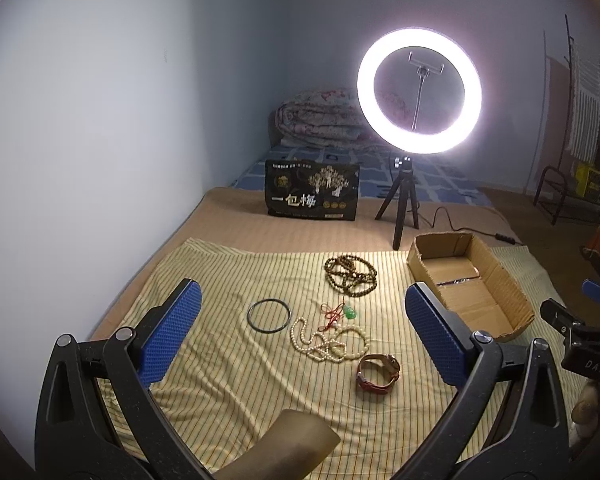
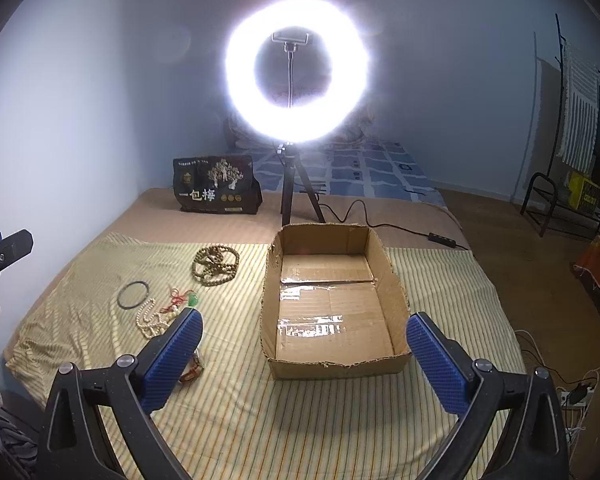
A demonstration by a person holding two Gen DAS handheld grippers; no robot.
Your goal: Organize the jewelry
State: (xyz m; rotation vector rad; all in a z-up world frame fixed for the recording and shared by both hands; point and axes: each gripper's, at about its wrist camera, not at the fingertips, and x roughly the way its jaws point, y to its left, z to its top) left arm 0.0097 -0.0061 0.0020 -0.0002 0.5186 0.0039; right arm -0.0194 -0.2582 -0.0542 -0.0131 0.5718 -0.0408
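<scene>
Jewelry lies on a striped cloth [image 1: 220, 360]: a brown bead necklace [image 1: 350, 274], a black bangle [image 1: 269, 316], a green pendant on red cord [image 1: 349, 313], a white pearl necklace [image 1: 330, 344] and a brown leather watch [image 1: 378, 372]. My left gripper [image 1: 300, 340] is open and empty, above the cloth with these pieces between its fingers. An empty cardboard box [image 2: 332, 300] stands to the right. My right gripper [image 2: 304, 356] is open and empty, in front of the box. The watch [image 2: 192, 370] is partly hidden behind its left finger [image 2: 172, 360].
A lit ring light on a small tripod [image 1: 418, 92] stands behind the cloth, its cable [image 2: 380, 216] trailing right. A black snack bag [image 1: 312, 190] stands beside it. Folded quilts [image 1: 320, 120] lie at the far end. A wall runs along the left.
</scene>
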